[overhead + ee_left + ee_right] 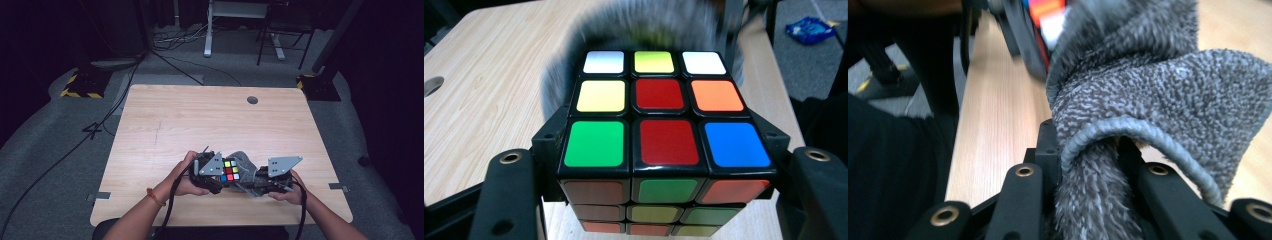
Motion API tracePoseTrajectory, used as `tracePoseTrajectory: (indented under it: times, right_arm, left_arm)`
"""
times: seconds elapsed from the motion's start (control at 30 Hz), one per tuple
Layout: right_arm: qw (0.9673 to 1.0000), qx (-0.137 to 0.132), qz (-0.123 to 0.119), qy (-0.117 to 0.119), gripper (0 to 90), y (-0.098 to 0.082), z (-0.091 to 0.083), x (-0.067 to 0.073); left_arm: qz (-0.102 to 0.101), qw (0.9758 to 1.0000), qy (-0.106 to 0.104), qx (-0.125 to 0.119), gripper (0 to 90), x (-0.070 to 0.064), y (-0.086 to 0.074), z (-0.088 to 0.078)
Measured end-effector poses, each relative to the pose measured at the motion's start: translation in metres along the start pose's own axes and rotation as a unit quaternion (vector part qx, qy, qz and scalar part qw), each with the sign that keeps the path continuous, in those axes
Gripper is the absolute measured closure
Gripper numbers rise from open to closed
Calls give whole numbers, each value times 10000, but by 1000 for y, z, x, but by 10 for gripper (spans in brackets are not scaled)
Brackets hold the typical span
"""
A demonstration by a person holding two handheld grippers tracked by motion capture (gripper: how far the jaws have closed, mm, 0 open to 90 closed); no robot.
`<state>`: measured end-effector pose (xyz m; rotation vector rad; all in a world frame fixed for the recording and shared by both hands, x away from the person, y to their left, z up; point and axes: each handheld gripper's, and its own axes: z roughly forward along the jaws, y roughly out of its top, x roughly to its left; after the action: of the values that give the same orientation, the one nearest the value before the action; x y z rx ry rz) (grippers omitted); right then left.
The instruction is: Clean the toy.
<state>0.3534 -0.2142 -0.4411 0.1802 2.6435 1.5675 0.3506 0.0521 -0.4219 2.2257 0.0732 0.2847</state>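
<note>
A scrambled colour cube (230,170) (659,135) hangs just above the near part of the wooden table (200,120). My left gripper (222,178) (661,165) is shut on it, one black jaw pressed on each side. A grey fluffy cloth (245,162) (1158,90) is bunched between the jaws of my right gripper (252,186) (1088,150), which is shut on it. The cloth lies against the far side of the cube, where it shows blurred (634,25) behind the top row. A corner of the cube (1048,15) is at the top of the right gripper view.
A round cable hole (252,100) sits near the table's far edge. Beyond the table are a desk frame (207,30), cables and two yellow-and-black stand bases (82,85). A blue packet (811,30) lies on the floor.
</note>
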Motion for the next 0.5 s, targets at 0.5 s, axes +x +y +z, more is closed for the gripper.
tracePoseTrajectory:
  times: [0.5]
  right_arm:
    - [9990, 447, 82, 25, 736, -5, 15, 0]
  left_arm:
    - [-93, 9991, -101, -412, 331, 0, 3, -6]
